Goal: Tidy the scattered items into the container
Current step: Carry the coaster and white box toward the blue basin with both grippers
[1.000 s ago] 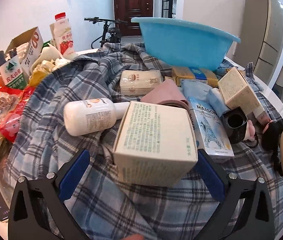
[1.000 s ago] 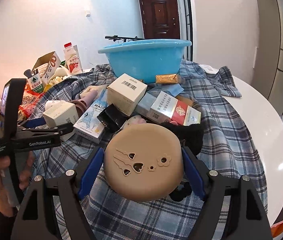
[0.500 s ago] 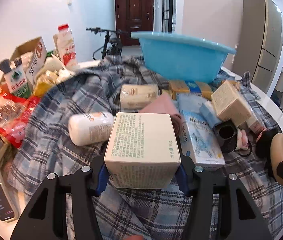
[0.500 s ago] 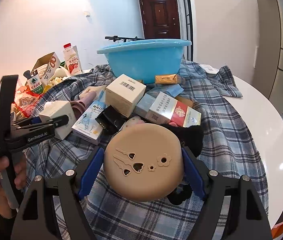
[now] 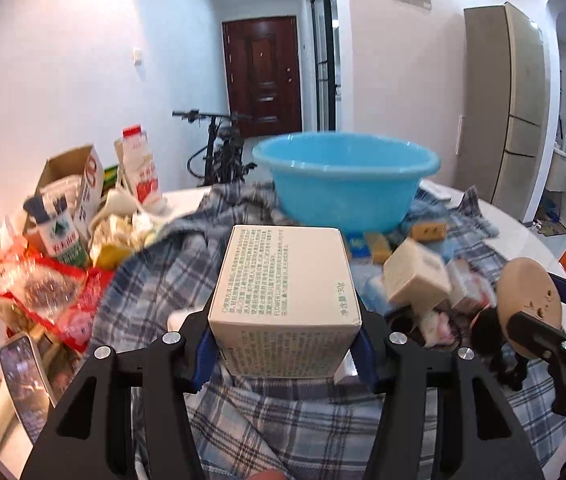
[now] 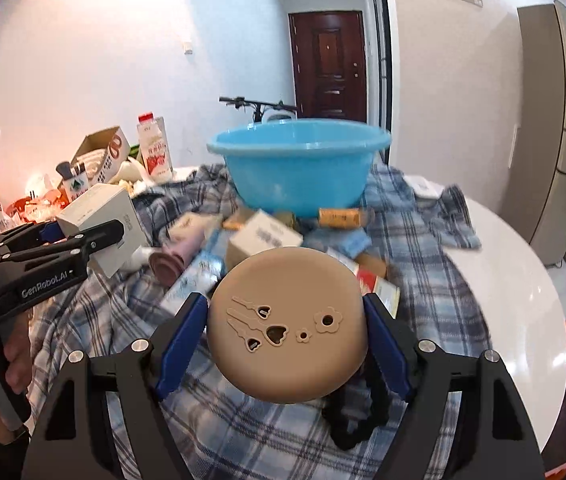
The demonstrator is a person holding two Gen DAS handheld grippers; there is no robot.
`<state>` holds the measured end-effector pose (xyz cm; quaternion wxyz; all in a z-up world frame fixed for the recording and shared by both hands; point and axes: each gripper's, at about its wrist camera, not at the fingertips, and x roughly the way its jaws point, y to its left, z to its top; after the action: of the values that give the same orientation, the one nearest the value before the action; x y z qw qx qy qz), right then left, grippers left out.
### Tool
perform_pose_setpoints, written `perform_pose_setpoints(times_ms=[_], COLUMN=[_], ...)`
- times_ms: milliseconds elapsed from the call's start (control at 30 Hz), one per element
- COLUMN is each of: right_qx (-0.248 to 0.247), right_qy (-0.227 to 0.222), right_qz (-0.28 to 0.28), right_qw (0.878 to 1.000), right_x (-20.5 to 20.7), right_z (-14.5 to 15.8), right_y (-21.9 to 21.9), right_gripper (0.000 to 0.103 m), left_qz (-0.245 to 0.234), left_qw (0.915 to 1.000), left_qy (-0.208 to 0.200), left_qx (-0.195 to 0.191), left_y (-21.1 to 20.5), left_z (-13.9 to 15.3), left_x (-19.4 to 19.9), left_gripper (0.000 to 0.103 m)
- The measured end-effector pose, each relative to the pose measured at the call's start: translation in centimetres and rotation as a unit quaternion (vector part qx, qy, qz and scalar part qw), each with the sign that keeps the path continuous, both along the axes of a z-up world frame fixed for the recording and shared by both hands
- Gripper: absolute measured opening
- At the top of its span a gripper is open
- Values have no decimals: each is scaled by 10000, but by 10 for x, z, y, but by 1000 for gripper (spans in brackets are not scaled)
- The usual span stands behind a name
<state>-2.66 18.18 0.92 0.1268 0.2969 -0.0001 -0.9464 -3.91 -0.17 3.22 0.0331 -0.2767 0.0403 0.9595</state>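
Both grippers had risen from the plaid cloth (image 5: pixel 155 280). Left gripper (image 5: pixel 285 344) had narrowed and clamped the cream box (image 5: pixel 285 292); right gripper (image 6: pixel 285 332), half-wide, gripped the tan disc (image 6: pixel 285 324). Each pointed downward toward the blue basin (image 6: pixel 299 172) at the table's far edge.

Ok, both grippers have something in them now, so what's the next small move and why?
Probably carry both forward over the blue basin and let go. The left gripper clamps the cream box, the right gripper the tan round disc; both are held off the plaid cloth, and the basin stands straight ahead.
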Motion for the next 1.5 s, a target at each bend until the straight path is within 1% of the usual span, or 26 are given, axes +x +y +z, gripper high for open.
perform_pose_setpoints(times_ms=[233, 533, 667, 800, 933, 1033, 1167, 1267, 1367, 1500], right_qx=[-27, -58, -93, -83, -22, -19, 74, 119, 129, 56], right_qy=[334, 639, 665, 651, 569, 469, 238, 127, 81, 101], right_qz=[44, 106, 122, 115, 147, 173, 206, 191, 213, 259], right_qw=[9994, 9979, 9977, 9978, 9983, 9987, 9995, 9997, 9997, 9996], right_x=[-18, -44, -62, -90, -127, -156, -203, -232, -245, -250], right_z=[37, 87, 101, 111, 111, 105, 95, 86, 77, 67], right_y=[-3, -5, -4, -4, -5, -7, -13, -18, -22, -22], right_gripper=[80, 80, 80, 80, 80, 80, 80, 80, 80, 80], left_qz=[-113, -180, -222, -210, -206, -205, -213, -139, -162, -87], left_qw=[9994, 9990, 9987, 9988, 9989, 9991, 9992, 9994, 9997, 10000], left_qy=[330, 409, 448, 444, 412, 382, 321, 297, 142, 31], left_qx=[-87, 75, 84, 36, 24, 15, 98, 132, 111, 33], left_y=[11, 11, 14, 21, 24, 28, 31, 29, 29, 27], left_z=[37, 77, 89, 96, 97, 97, 97, 90, 81, 72], left_x=[-2, -22, -38, -65, -93, -114, -141, -155, -168, -177], left_gripper=[54, 55, 55, 55, 55, 55, 55, 55, 55, 55])
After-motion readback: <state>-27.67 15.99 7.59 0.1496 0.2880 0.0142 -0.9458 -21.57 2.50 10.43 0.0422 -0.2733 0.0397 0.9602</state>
